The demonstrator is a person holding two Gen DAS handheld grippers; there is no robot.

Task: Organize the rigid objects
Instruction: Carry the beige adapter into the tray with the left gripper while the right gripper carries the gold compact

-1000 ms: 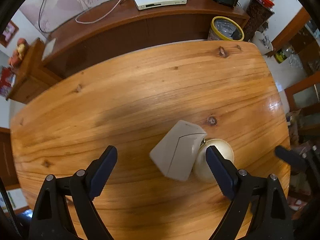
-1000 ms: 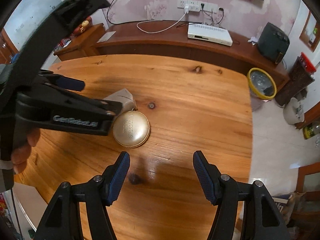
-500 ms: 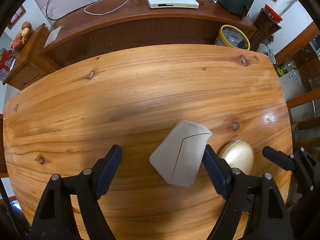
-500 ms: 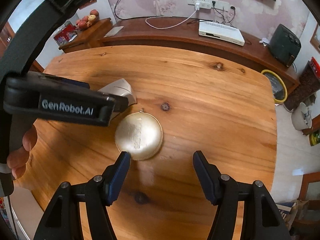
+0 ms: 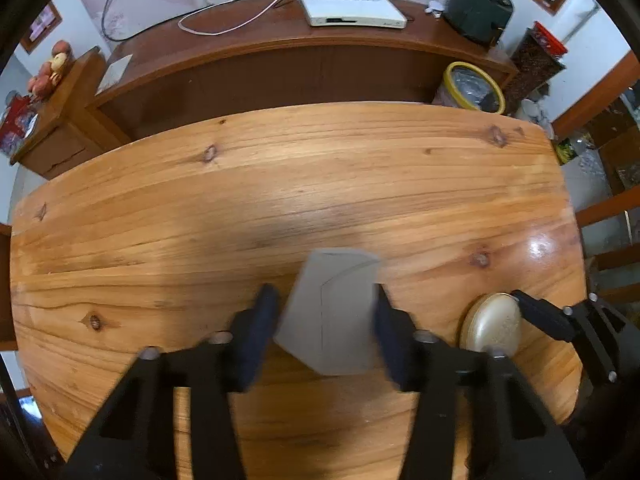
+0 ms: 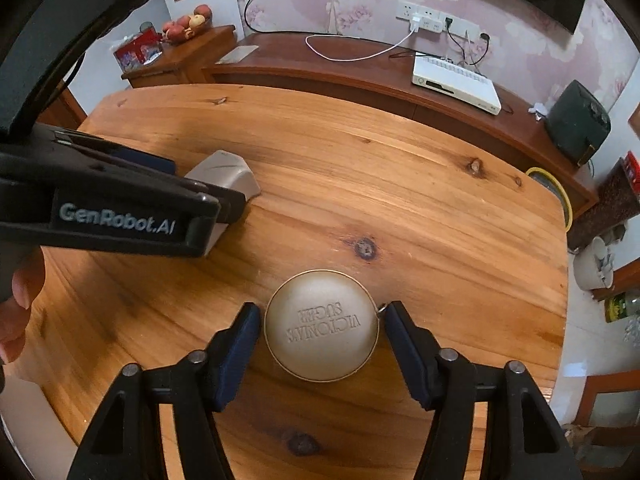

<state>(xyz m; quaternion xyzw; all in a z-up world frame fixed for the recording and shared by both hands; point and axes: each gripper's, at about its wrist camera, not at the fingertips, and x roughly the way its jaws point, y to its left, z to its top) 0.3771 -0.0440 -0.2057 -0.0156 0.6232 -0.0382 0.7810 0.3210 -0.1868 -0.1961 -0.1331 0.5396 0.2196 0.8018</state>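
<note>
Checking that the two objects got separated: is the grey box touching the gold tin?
Apart. The right wrist view shows bare table between grey box and gold tin.

Beyond my wooden table point(image 5: 320, 184) runs a long dark sideboard point(image 5: 280, 68). On it I see a white set-top box point(image 6: 456, 84), a looped white cable point(image 5: 232, 20) and a dark green appliance point(image 6: 578, 122). A yellow-rimmed bin point(image 5: 472, 88) stands on the floor by its end. Fruit point(image 6: 186, 24) sits on a small side cabinet point(image 6: 180, 56), with a wall socket strip point(image 6: 428, 20) above the sideboard.
</note>
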